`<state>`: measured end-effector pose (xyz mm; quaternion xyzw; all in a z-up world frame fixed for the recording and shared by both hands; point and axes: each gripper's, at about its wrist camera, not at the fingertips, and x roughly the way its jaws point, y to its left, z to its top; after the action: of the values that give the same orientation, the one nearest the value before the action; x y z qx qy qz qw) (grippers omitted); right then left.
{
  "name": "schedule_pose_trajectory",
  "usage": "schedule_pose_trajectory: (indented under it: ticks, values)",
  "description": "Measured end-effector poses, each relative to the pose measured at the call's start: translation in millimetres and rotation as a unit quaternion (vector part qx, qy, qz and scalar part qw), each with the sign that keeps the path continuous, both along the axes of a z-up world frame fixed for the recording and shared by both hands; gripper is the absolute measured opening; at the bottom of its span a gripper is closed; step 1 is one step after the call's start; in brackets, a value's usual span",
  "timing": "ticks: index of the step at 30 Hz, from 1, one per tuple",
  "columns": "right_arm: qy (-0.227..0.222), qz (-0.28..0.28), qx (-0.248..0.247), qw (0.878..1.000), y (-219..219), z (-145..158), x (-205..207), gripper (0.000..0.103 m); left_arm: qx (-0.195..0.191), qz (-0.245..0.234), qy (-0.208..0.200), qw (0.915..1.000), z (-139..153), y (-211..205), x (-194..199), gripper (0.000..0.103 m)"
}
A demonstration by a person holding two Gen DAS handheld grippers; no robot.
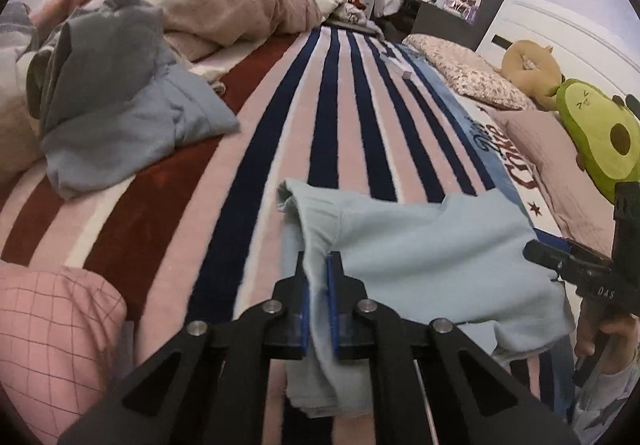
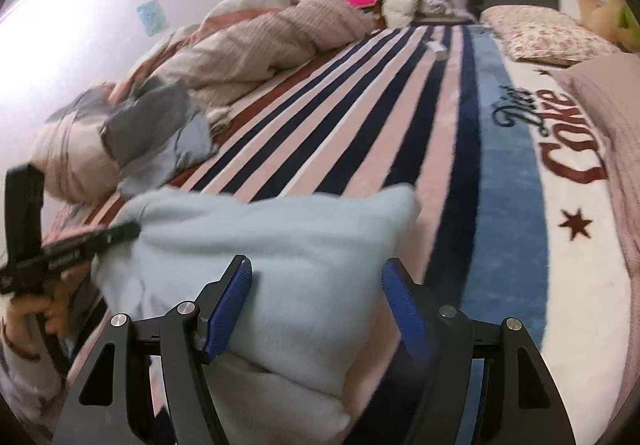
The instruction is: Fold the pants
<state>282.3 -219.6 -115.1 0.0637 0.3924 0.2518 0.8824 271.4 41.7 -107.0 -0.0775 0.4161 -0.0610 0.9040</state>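
Light blue pants (image 1: 420, 257) lie partly folded on the striped blanket (image 1: 340, 117) near the bed's front edge. My left gripper (image 1: 319, 265) is shut on a bunched edge of the pants at their left side. In the right wrist view the pants (image 2: 280, 245) lie between the spread blue pads of my right gripper (image 2: 316, 277), which is open around the cloth. The left gripper (image 2: 100, 237) shows at the pants' left edge, and the right gripper (image 1: 560, 257) shows at their right edge in the left wrist view.
A pile of grey and blue clothes (image 1: 116, 105) sits at the left of the bed. A crumpled duvet (image 1: 224, 5) lies behind it. Pillows (image 1: 468, 73) and plush toys (image 1: 600, 125) line the right side. A pink checked cloth (image 1: 52, 333) is at the near left.
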Motion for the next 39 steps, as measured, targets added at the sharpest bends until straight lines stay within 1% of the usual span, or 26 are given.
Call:
schedule_pose_trajectory:
  ticks: [2,3,4,6,7,8,9,11,13,15,18,20,22,24,26,27,31,33,34,35,36,38,39]
  values:
    - [-0.009,0.012,-0.042,0.999,8,-1,-3,0.064,0.002,-0.002,0.016,0.9999,-7,0,4,0.006]
    - [-0.006,0.019,-0.055,0.998,11,-3,-5,0.065,0.005,-0.001,0.023,0.9997,-10,-1,5,0.006]
    - [0.0,0.026,-0.059,0.998,11,-5,-5,0.065,0.005,-0.002,0.027,0.9996,-12,-1,5,0.007]
    - [0.014,0.04,-0.069,0.997,12,-11,-6,0.066,-0.003,-0.008,0.036,0.9993,-11,0,6,0.015]
    - [0.015,0.044,-0.077,0.996,12,-13,-7,0.067,-0.009,-0.008,0.036,0.9993,-10,2,5,0.033]
    - [0.016,0.049,-0.089,0.995,14,-16,-8,0.069,-0.019,-0.009,0.032,0.9993,-7,3,4,0.053]
    - [0.017,0.051,-0.099,0.994,15,-20,-9,0.073,-0.031,-0.023,0.025,0.9989,-4,1,1,0.059]
    - [0.017,0.044,-0.106,0.993,16,-24,-10,0.075,-0.036,-0.061,0.027,0.9972,-2,-7,-2,0.06]
    - [0.016,0.038,-0.087,0.995,12,-20,-12,0.075,-0.033,-0.076,0.034,0.996,-3,-14,-4,0.061]
    - [0.015,0.038,-0.061,0.997,7,-14,-12,0.075,-0.041,-0.072,0.049,0.9954,-10,-14,-2,0.061]
    - [0.038,0.037,-0.005,0.999,0,-13,-9,0.076,-0.056,-0.056,0.066,0.9947,-22,-7,4,0.061]
    - [0.05,0.035,0.009,0.998,-3,-17,-7,0.076,-0.07,-0.046,0.077,0.9935,-27,-2,8,0.064]
    - [0.056,0.036,0.009,0.998,-2,-21,-7,0.076,-0.071,-0.041,0.085,0.993,-32,0,9,0.069]
    - [0.072,0.035,0.019,0.997,-1,-28,-5,0.076,-0.078,-0.039,0.098,0.9914,-40,1,12,0.07]
    - [0.091,0.04,0.043,0.994,0,-36,-3,0.075,-0.085,-0.038,0.099,0.9907,-44,0,12,0.071]
    - [0.098,0.044,0.055,0.993,1,-40,-3,0.072,-0.085,-0.039,0.098,0.9908,-44,-1,12,0.07]
    - [0.094,0.038,0.063,0.993,5,-40,-5,0.066,-0.092,-0.039,0.095,0.9905,-47,-4,14,0.066]
    - [0.089,0.032,0.068,0.993,7,-37,-8,0.061,-0.094,-0.041,0.093,0.9904,-46,-6,13,0.056]
    - [0.083,0.032,0.064,0.994,8,-36,-10,0.059,-0.103,-0.04,0.093,0.9895,-46,-6,13,0.048]
    - [0.077,0.033,0.061,0.995,10,-34,-11,0.055,-0.112,-0.041,0.094,0.9884,-45,-7,12,0.043]
    - [0.073,0.034,0.061,0.995,12,-32,-12,0.048,-0.11,-0.042,0.092,0.9888,-44,-8,12,0.041]
    - [0.059,0.037,0.067,0.995,16,-24,-16,0.042,-0.105,-0.052,0.083,0.9896,-40,-13,10,0.031]
    - [0.053,0.038,0.067,0.996,17,-21,-18,0.039,-0.105,-0.055,0.081,0.9896,-37,-15,9,0.028]
